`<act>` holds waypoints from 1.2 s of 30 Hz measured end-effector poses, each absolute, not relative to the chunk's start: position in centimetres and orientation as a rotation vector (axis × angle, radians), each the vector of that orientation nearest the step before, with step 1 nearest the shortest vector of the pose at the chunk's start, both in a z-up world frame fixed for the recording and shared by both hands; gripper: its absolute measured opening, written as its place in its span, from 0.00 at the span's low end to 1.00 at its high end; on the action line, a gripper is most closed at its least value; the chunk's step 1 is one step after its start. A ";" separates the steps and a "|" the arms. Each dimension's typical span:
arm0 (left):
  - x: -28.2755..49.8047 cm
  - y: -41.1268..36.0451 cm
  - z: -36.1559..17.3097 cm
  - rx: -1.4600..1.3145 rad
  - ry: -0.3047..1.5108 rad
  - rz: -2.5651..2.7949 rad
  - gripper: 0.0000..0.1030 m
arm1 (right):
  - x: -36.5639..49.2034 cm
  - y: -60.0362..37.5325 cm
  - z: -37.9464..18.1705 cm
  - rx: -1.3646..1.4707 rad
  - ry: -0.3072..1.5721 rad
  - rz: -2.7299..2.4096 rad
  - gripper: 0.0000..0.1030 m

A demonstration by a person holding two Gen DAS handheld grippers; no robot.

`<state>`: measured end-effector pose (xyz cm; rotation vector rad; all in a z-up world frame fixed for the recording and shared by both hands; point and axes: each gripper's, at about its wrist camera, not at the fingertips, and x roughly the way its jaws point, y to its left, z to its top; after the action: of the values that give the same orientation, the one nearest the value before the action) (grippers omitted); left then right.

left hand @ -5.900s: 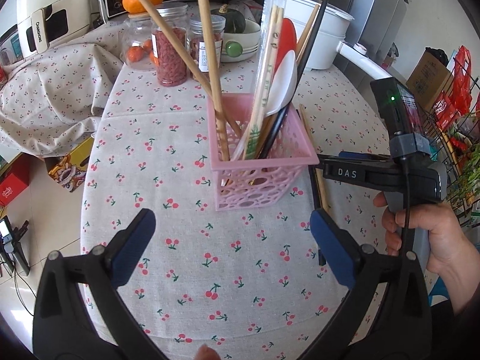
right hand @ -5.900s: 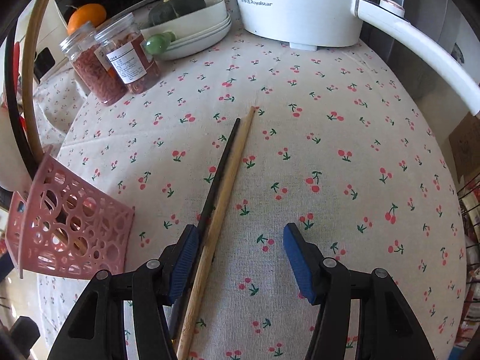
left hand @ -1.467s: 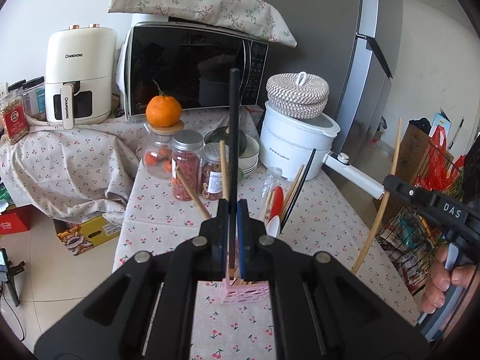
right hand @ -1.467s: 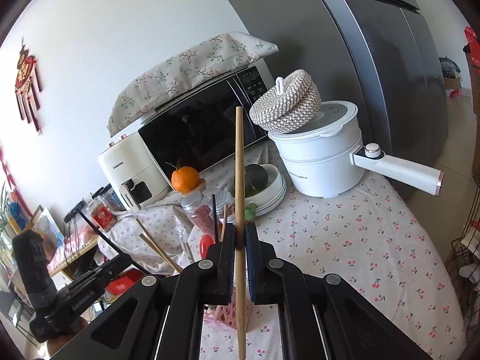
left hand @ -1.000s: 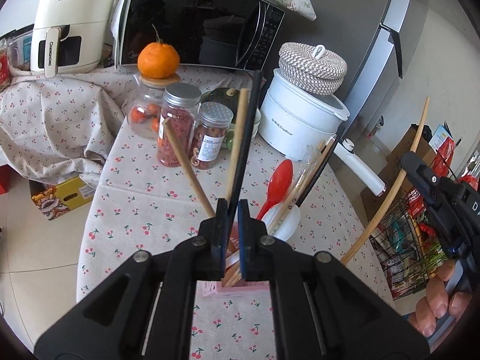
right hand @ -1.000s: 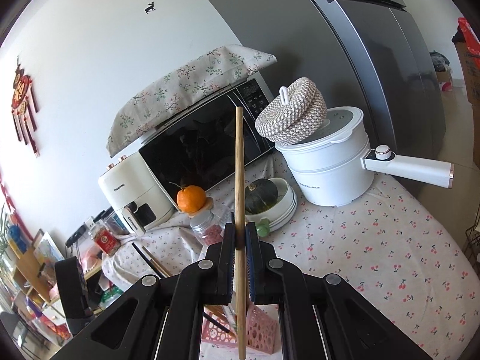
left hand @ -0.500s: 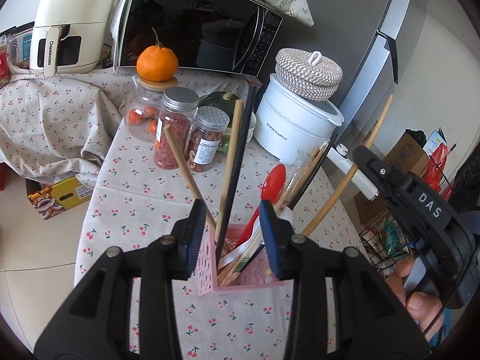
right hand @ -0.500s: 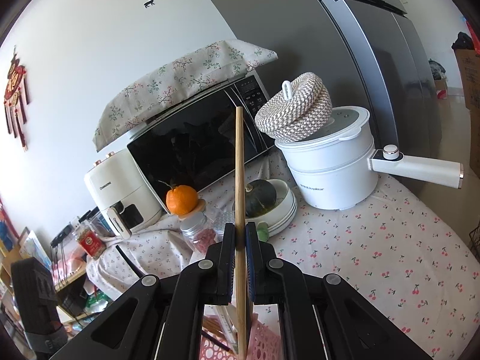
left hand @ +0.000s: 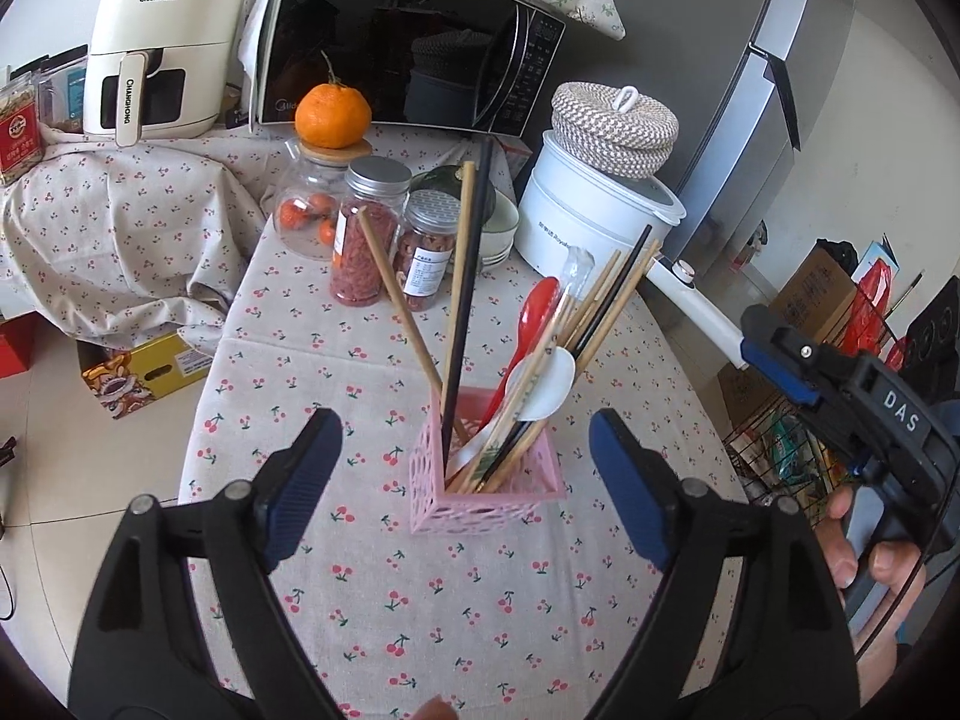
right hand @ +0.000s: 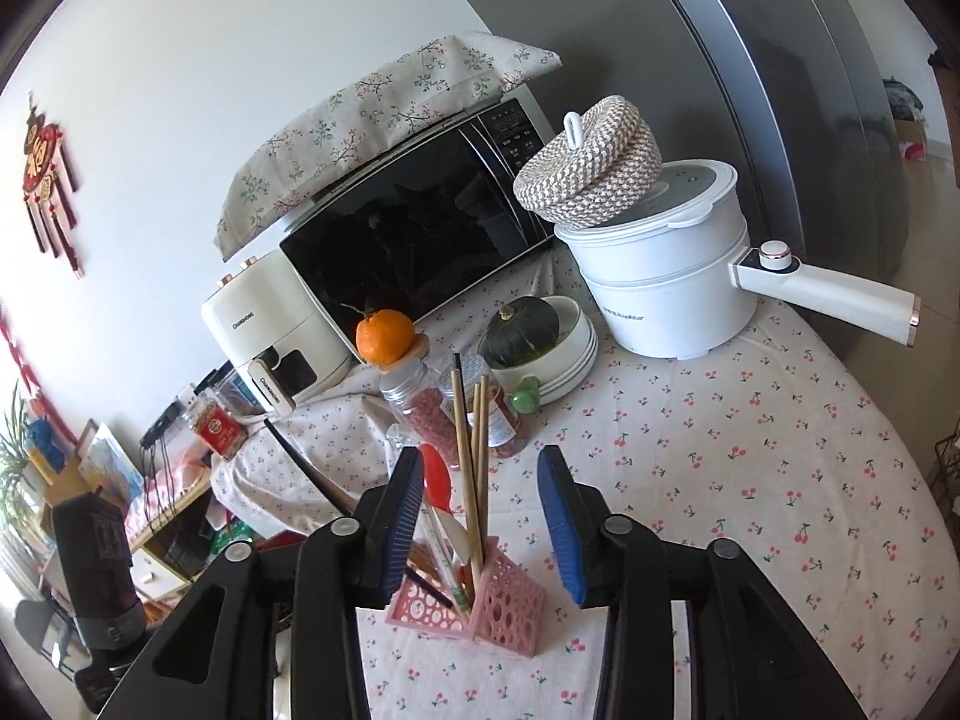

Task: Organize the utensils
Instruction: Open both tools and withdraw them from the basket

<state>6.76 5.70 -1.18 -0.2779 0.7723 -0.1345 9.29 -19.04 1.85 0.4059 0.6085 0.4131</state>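
Observation:
A pink perforated basket (left hand: 486,495) stands on the cherry-print tablecloth (left hand: 420,588) and holds several wooden and black chopsticks, a red spoon (left hand: 531,324) and a white spoon (left hand: 543,387). A long black chopstick (left hand: 465,306) leans in it. My left gripper (left hand: 462,474) is open and empty, above and in front of the basket. My right gripper (right hand: 486,531) is open and empty just above the basket (right hand: 480,606); a wooden chopstick (right hand: 465,468) stands in it between the fingers. The right gripper also shows at the right of the left wrist view (left hand: 774,354).
Behind the basket stand spice jars (left hand: 363,234), a jar topped with an orange (left hand: 333,117), a bowl with a dark squash (right hand: 528,333), a white electric pot (right hand: 666,288) with a long handle, a microwave (left hand: 402,42) and an air fryer (left hand: 162,42). The table edge falls off at left.
Both grippers opened: the left let go of the black chopstick and the right let go of the wooden chopstick, and both now stand in the basket. The left gripper drew back.

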 end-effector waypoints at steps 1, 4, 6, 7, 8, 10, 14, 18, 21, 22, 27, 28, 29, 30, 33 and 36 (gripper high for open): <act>6.4 5.5 -1.3 -0.267 0.784 -0.125 0.90 | 8.9 -19.7 2.0 0.396 0.623 0.410 0.48; 5.1 4.7 -1.3 -0.240 0.788 -0.098 0.99 | 7.7 -21.2 1.9 0.331 0.670 0.354 0.52; 4.3 4.2 -1.3 -0.217 0.796 -0.092 0.99 | 7.0 -22.1 1.6 0.284 0.704 0.289 0.55; 3.9 3.9 -1.4 -0.203 0.802 -0.080 0.99 | 6.6 -22.5 1.3 0.269 0.724 0.267 0.57; 3.6 3.6 -1.5 -0.189 0.809 -0.069 0.99 | 6.2 -23.0 1.1 0.260 0.746 0.248 0.58; 3.0 3.0 -1.6 -0.163 0.818 -0.052 0.99 | 5.2 -23.9 0.6 0.256 0.792 0.213 0.64; 1.7 1.8 -1.7 -0.125 0.821 -0.034 0.99 | 2.9 -24.9 0.3 0.242 0.825 0.184 0.75; 0.6 1.3 -1.6 -0.083 0.817 -0.001 0.99 | 1.6 -23.9 0.6 0.147 0.812 0.156 0.83; 0.0 1.5 -1.5 -0.076 0.818 0.027 0.99 | 0.9 -22.6 0.9 0.081 0.790 0.154 0.85; -0.1 1.6 -1.5 -0.075 0.821 0.031 0.99 | 0.7 -22.2 0.9 0.066 0.781 0.150 0.85; -0.6 1.7 -0.9 -0.070 0.800 0.047 0.99 | 0.5 -20.7 1.0 0.039 0.768 0.151 0.85; -0.6 1.7 -0.8 -0.068 0.796 0.053 0.99 | 0.4 -20.4 1.0 0.032 0.765 0.151 0.85; -0.7 1.7 -0.8 -0.068 0.794 0.057 0.99 | 0.4 -20.3 1.0 0.028 0.763 0.154 0.85; -0.7 1.7 -0.7 -0.069 0.791 0.060 0.99 | 0.4 -20.1 1.1 0.027 0.763 0.158 0.85; -1.0 1.7 -0.3 -0.072 0.777 0.076 0.99 | 0.5 -20.1 1.1 0.037 0.769 0.163 0.85; -1.1 1.3 -0.1 -0.069 0.762 0.084 0.99 | 0.4 -20.2 1.3 0.036 0.765 0.158 0.85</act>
<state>-1.15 1.31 -0.06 -0.0687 0.7624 0.0841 0.42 -20.21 1.26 0.0364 0.7654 0.1579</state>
